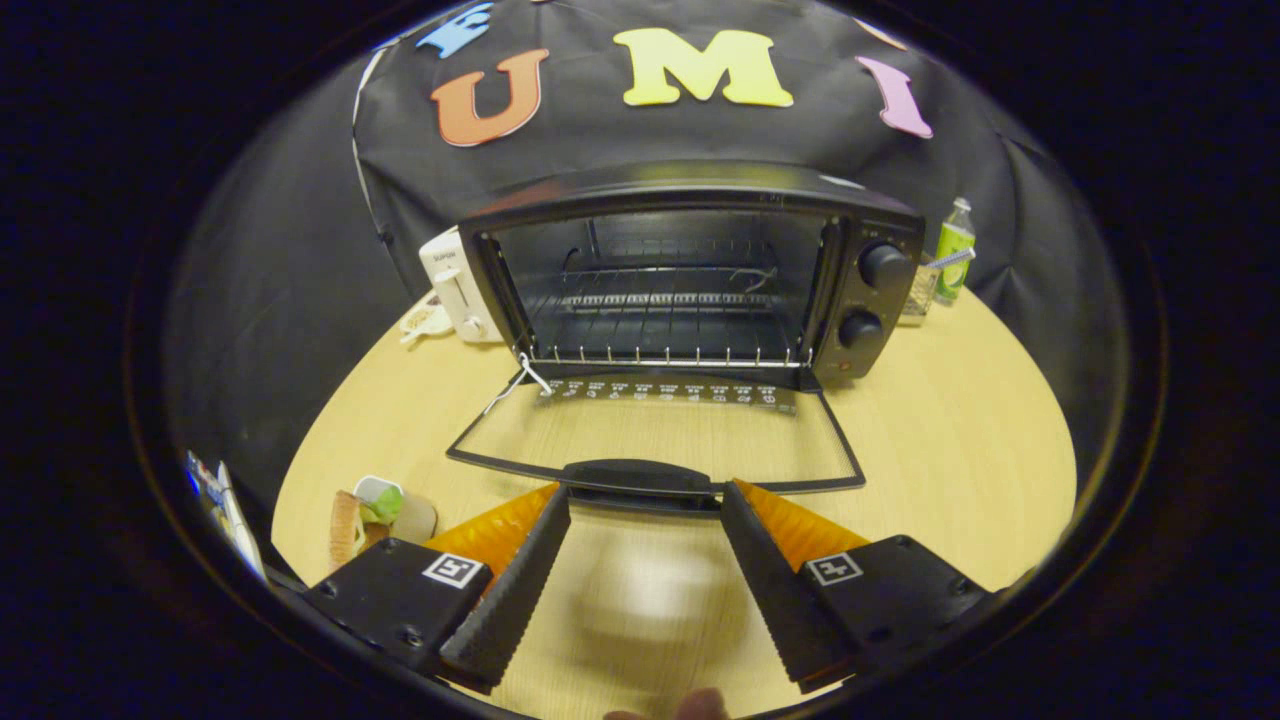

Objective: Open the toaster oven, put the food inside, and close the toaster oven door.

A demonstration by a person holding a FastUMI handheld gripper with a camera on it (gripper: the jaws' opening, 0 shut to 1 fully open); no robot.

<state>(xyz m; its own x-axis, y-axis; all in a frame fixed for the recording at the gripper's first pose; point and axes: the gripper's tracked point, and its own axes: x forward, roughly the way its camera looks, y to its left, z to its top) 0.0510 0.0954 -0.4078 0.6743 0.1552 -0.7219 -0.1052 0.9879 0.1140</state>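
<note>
A black toaster oven [690, 280] stands on the round wooden table [980, 440], its cavity and wire rack [660, 300] in plain sight. Its glass door [655, 430] lies folded down flat toward me, and the door handle [640, 478] sits just ahead of my fingertips. My gripper [645, 500] is open with nothing between its fingers; the tips flank the handle's two ends without touching it. The food [375, 515], a small sandwich-like item with green and a bread slice, lies on the table to the left of my left finger [515, 580].
A white toaster [460, 285] stands left of the oven with a small plate [425, 320] beside it. A green bottle [955, 248] and a small jar [918, 290] stand to the oven's right. Packets [215, 500] lie at the far left table edge.
</note>
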